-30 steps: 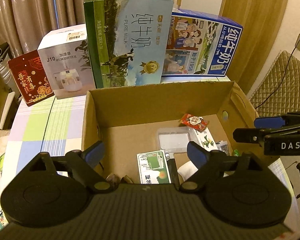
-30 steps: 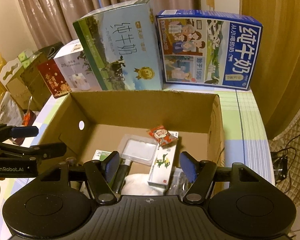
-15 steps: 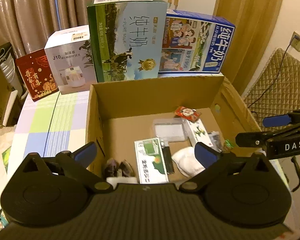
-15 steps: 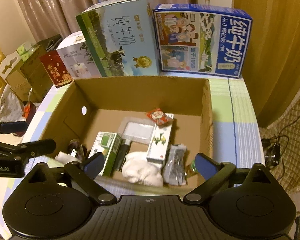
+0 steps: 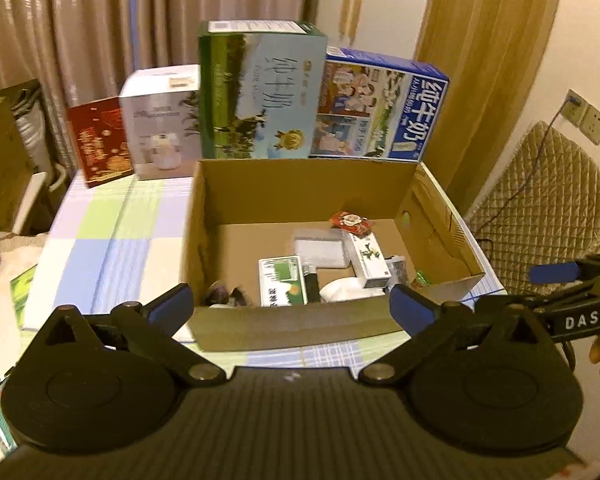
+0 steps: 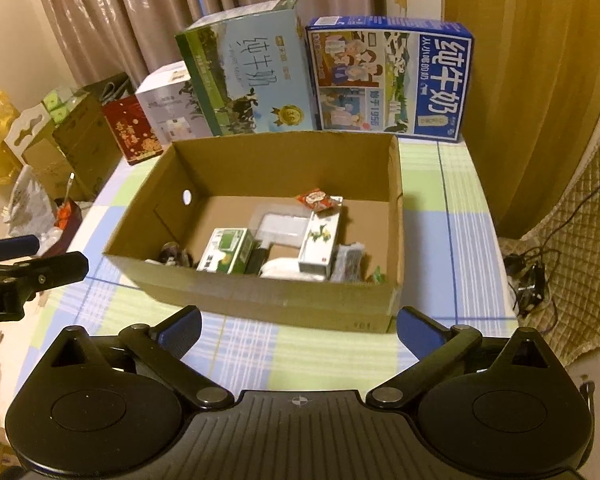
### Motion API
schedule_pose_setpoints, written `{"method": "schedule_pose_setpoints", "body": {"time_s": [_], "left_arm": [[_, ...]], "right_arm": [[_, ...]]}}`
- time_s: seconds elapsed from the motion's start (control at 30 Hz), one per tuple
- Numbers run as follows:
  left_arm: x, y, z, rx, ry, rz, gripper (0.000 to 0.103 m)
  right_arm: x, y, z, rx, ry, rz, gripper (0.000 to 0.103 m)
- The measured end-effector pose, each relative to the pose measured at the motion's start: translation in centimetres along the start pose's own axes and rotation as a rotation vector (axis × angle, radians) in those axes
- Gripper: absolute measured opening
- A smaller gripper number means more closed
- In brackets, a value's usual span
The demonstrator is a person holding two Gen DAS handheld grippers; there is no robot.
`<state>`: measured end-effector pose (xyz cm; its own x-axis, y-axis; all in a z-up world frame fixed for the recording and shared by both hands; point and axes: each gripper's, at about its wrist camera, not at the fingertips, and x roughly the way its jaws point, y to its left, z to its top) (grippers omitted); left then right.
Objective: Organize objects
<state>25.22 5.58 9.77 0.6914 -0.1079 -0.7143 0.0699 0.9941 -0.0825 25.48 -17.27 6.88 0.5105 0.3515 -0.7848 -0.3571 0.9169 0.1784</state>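
In the left wrist view, the left gripper (image 5: 290,306) is spread wide with nothing in it; its jaws have just been opening. It hangs over the near edge of the cardboard box (image 5: 300,322). The box sits on the checked surface (image 5: 112,248). Inside lie a green carton (image 5: 281,286), a white carton (image 5: 368,258), a red packet (image 5: 351,222) at the far end and something white and soft, maybe a cloth (image 5: 346,290); the picture is blurry there.

In the right wrist view, the right gripper (image 6: 298,330) is also wide and empty, its jaws just opened too, near the front wall of the box. Two big milk boxes (image 6: 392,80) stand behind it.

The small things look packed already. To do well, pull both grippers back slowly, stay clear of the box wall, and check that nothing sticks up.
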Motion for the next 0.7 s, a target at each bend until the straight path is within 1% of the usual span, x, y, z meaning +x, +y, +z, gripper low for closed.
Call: {"method": "schedule_pose_setpoints", "body": {"time_s": [0.03,0.1,0.2,0.37,0.43,0.53,0.7], "left_arm": [[-0.7,-0.1,-0.4,-0.005,-0.003,0.013,0.102],[-1.9,-0.3,-1.0,-0.011,-0.007,0.012,0.102],[-3.6,-0.7,-2.4,-0.022,-0.006,0.023,0.102],[-6.3,-1.4,-4.8,-0.033,-0.009,0.040,0.102],[-7.2,-1.5,-5.8,-0.048,-0.008,0.040,0.102],[-8.5,-1.4,-7.2,-0.078,-0.007,0.048,0.102],[-10.2,-1.6,-9.4,-0.093,0.004,0.049,0.102]], "right_arm": [[-0.6,0.0,-0.5,0.014,-0.008,0.008,0.101],[-1.7,0.0,-1.4,0.030,-0.020,0.014,0.101],[-3.3,0.3,-2.6,0.026,-0.034,0.007,0.101],[-6.1,0.8,-5.2,0.042,-0.083,-0.008,0.101],[-6.9,1.2,-6.2,0.033,-0.094,-0.020,0.101],[-7.8,1.7,-7.6,0.031,-0.099,-0.014,0.101],[-9.1,2.8,-9.2,0.039,-0.122,-0.016,0.101]]}}
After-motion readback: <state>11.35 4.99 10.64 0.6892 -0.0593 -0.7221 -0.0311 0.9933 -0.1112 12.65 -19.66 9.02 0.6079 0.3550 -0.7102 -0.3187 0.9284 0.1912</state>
